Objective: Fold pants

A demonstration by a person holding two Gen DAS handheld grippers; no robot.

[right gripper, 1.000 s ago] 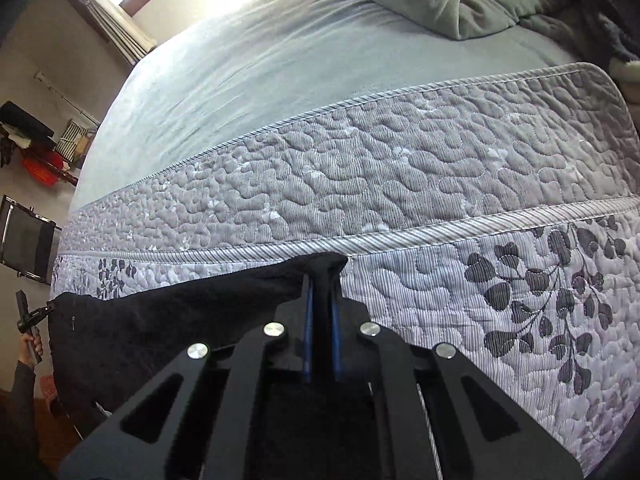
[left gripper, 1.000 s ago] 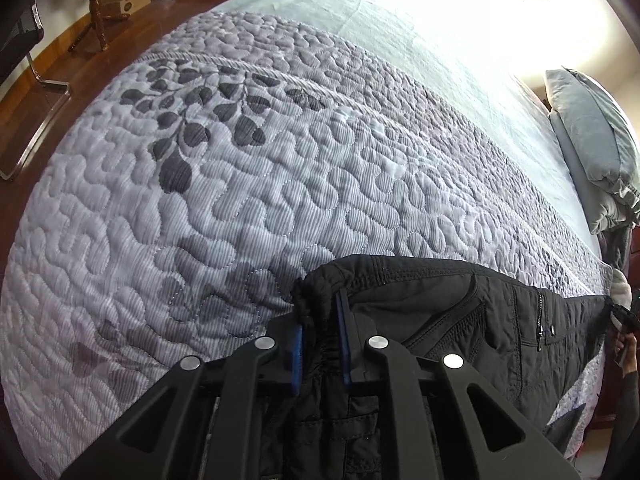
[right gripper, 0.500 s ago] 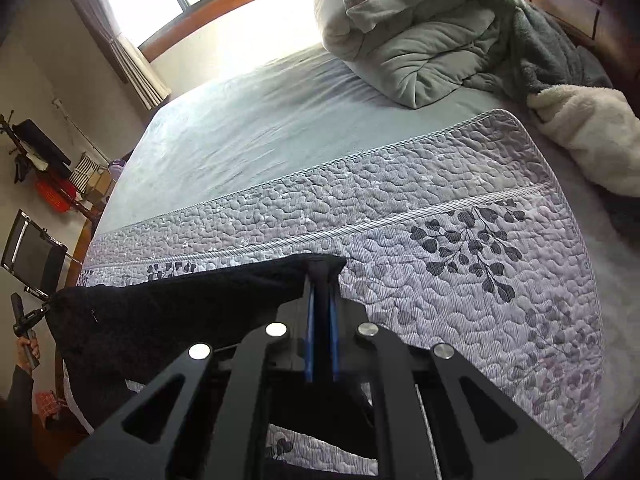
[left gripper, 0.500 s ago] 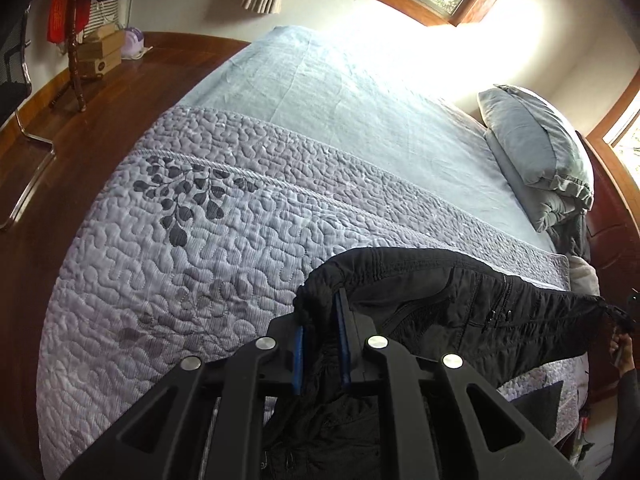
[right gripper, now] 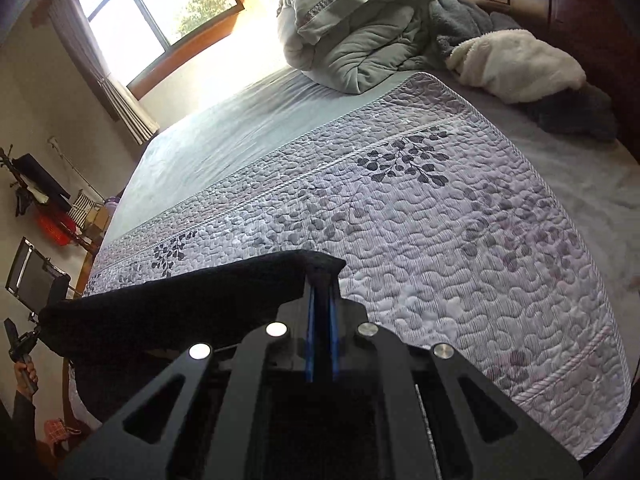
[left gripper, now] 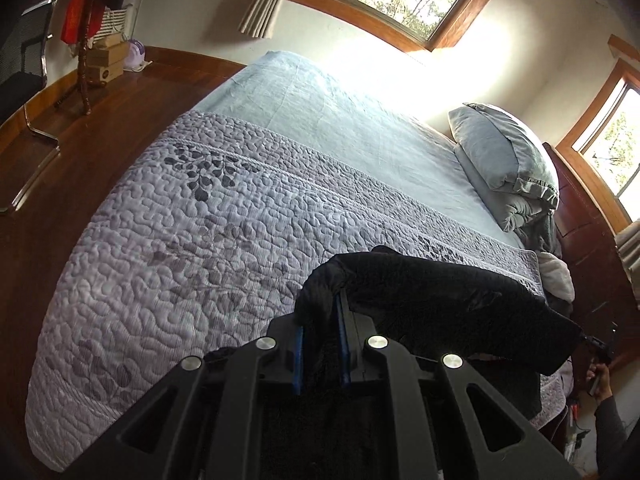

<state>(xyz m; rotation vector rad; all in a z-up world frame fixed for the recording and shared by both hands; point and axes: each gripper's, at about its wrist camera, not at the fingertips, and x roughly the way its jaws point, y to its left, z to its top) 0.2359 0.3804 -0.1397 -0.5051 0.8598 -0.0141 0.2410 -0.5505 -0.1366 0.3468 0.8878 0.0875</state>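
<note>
The black pants [left gripper: 448,300] hang stretched between my two grippers, lifted above the quilted grey bedspread [left gripper: 192,240]. My left gripper [left gripper: 320,312] is shut on one bunched end of the pants. My right gripper [right gripper: 321,280] is shut on the other end of the pants [right gripper: 180,304], whose top edge runs off to the left. In each view the far end of the pants reaches the other hand-held gripper at the frame's edge. The lower part of the pants is hidden behind the gripper bodies.
The bed has a pale blue sheet [left gripper: 340,120] beyond the quilt [right gripper: 460,240]. A pillow [left gripper: 504,152], a folded duvet [right gripper: 352,36] and a white fleece blanket [right gripper: 516,64] lie at the headboard end. Wooden floor [left gripper: 80,128] with a chair and boxes lies past the bed.
Both grippers have risen and tilted up with the pants, lifting them higher off the quilt. More of the room and windows now shows. Both grips stay shut.
</note>
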